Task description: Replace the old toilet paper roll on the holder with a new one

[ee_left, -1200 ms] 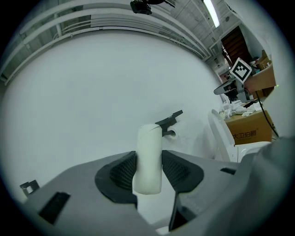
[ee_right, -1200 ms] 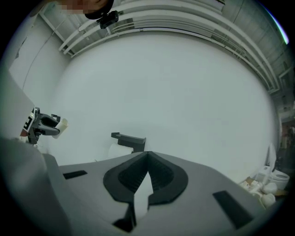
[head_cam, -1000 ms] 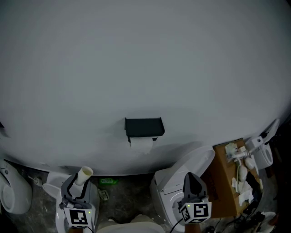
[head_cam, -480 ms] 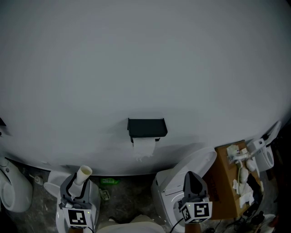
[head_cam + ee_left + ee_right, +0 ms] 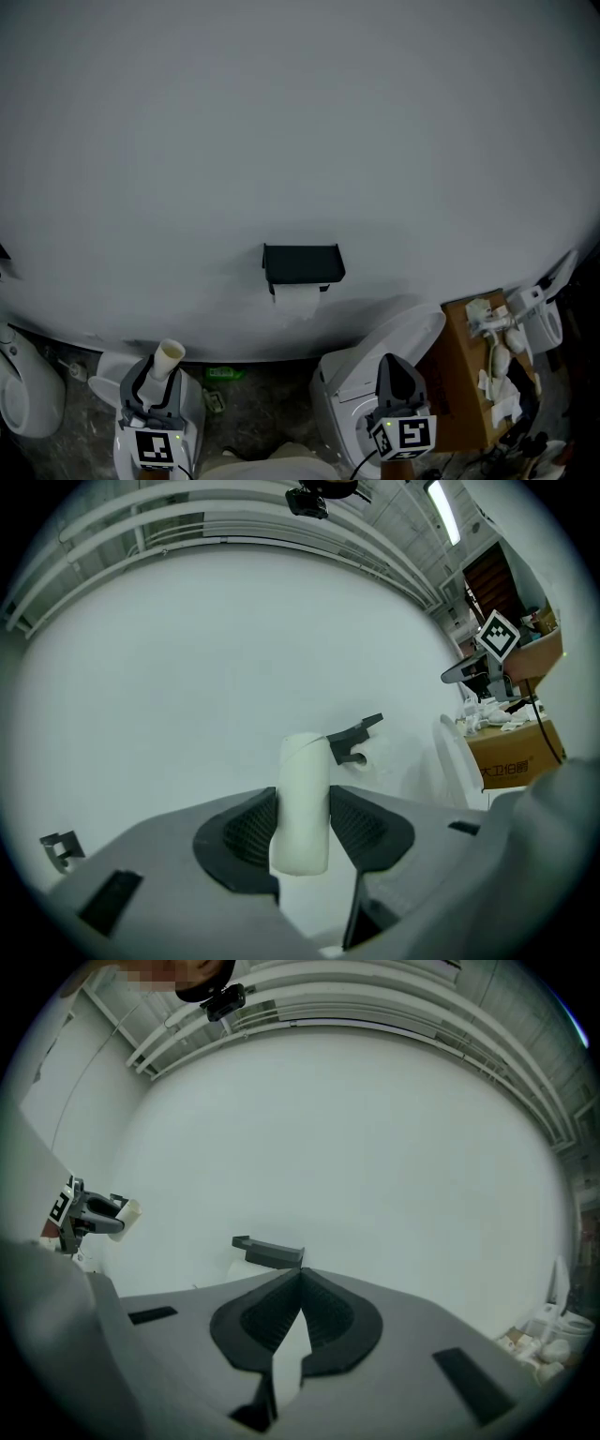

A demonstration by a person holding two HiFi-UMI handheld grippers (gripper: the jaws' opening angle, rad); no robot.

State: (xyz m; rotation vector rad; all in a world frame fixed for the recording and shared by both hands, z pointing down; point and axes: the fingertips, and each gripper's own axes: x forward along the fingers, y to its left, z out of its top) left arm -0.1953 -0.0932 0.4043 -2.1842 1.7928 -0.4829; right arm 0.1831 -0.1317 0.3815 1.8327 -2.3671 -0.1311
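Wall [image 5: 300,141]: plain white, fills most of the head view.
Toilet [image 5: 342,389]: white, 5 o'clock, lid [image 5: 410,334] raised toward the wall.
Box [image 5: 459,375]: brown cardboard, just beside the toilet at 4 o'clock, with white clutter [image 5: 497,361] on top.
Left gripper [image 5: 153,382]: 7 o'clock in the head view, pointing at the wall. Its fingers [image 5: 239,832] are grasping the tube [image 5: 305,771], a pale bare cardboard core. Pads press both sides of its lower half and the upper end sticks out past the fingertips, roughly upright in the left gripper view.
Right gripper [image 5: 394,373]: 5 o'clock, above the toilet, also pointing at the wall. Fingers [image 5: 272,1312] are clenched tip to tip with nothing between them.
Holder [image 5: 303,262]: black, on the wall just below frame centre toward 6 o'clock, well apart from both grippers. In the left gripper view it sits at 2 o'clock off the tube's top; in the right gripper view it is at 11 o'clock above the fingertips.
Roll [image 5: 296,300]: white, directly under the holder and touching it, with a sheet hanging down.
Green item [image 5: 223,373]: on the floor [image 5: 272,403] at the wall base, 7 o'clock. Too small to identify.
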